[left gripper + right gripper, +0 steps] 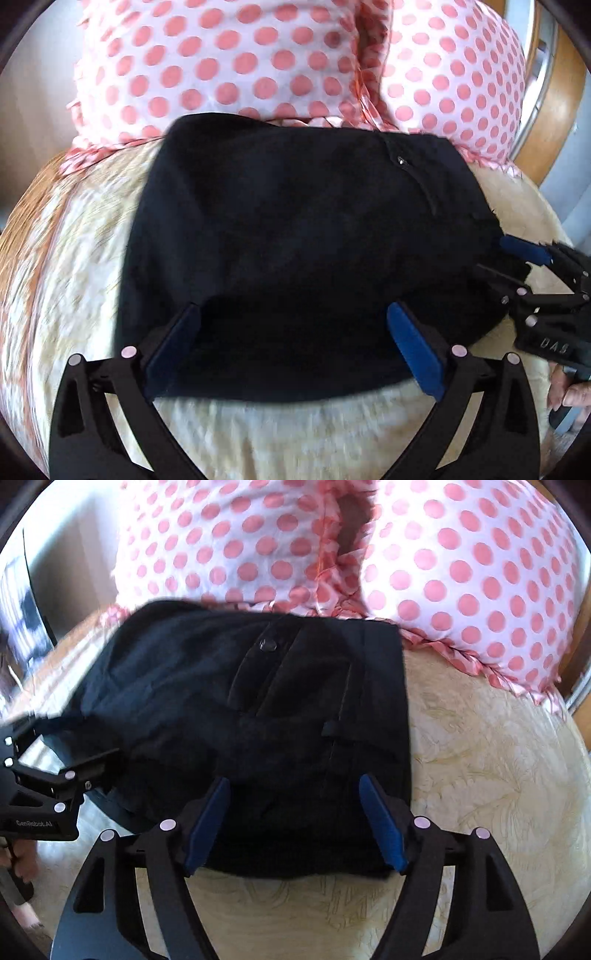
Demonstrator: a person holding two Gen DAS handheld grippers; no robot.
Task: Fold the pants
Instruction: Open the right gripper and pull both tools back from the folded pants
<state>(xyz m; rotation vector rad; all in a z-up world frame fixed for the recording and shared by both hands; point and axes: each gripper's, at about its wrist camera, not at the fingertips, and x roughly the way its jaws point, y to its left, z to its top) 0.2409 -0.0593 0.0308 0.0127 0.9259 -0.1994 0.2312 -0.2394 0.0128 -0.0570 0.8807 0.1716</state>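
Both jaws spread, black pants (295, 240) between

- Black pants (295, 240), folded into a compact, roughly square bundle.
- Waist button (267, 645) and fly face up.
- They lie flat on the cream patterned bed, far edge apparently touching the polka-dot pillows.

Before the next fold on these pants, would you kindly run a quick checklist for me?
1. Left tongs open over the near edge of the pants: ok.
2. Right tongs open, nothing gripped: ok.
3. Pants already folded into a compact stack on the bedspread: ok.
4. Far edge clear of the polka-dot pillows: not ok, touching or overlapping.
5. Layers underneath aligned: cannot tell.
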